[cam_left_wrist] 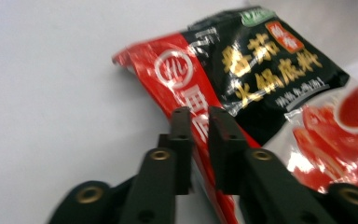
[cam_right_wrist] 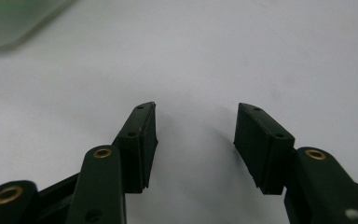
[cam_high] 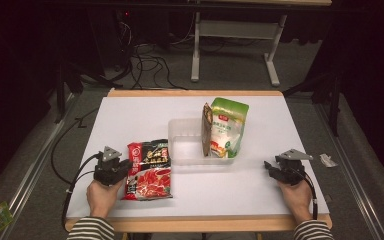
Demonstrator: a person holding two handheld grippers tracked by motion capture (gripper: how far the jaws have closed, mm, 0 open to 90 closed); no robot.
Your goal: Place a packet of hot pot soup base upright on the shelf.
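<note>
Here the white table bears a clear plastic bin ahead of both tongs. The red-and-black hotpot soup-base packet lies flat; the left gripper, held low in a forward-reaching hand, pinches the packet's left edge. The right gripper rests low, jaws wide, holding nothing.

Red sauce pouch cut off at right edge, print blurred.
</note>
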